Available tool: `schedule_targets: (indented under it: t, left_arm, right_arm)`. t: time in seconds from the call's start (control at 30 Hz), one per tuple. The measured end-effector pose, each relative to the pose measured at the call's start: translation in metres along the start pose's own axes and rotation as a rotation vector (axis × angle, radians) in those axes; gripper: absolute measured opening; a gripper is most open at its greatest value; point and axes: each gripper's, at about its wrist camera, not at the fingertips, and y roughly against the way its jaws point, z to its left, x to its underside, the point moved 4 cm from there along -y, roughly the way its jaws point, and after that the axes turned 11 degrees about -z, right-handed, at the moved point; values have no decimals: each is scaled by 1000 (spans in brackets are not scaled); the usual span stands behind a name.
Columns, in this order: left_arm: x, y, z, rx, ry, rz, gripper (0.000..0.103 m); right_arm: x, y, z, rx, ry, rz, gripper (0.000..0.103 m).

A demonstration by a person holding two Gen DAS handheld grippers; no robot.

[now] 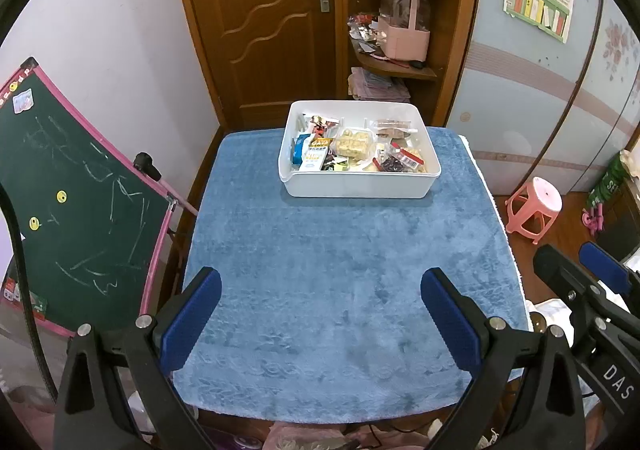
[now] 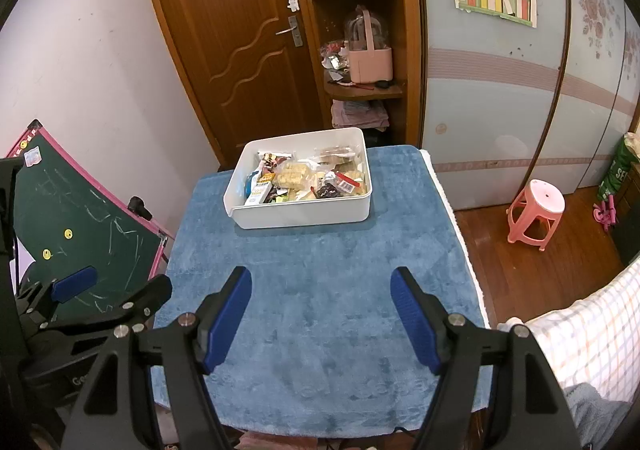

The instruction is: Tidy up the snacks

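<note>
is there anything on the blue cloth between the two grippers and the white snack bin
Nothing visible. Bare blue cloth lies between the open left gripper, the open right gripper and the white bin of snacks at the far end.

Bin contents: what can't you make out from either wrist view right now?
- Snacks in the bin: labels too small in both views.
- Lower layers: hidden under the top packets.
- Bin's near inside wall: hidden by its rim.
- Table near edge: hidden behind both open grippers.
</note>
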Motion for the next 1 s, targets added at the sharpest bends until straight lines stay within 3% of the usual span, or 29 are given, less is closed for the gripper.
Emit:
schedule_targets:
  t: [1.0]
  left_arm:
    - [2, -11, 4, 6, -35, 10, 100]
  right_arm:
    - [0, -16, 6, -1, -22, 27, 73]
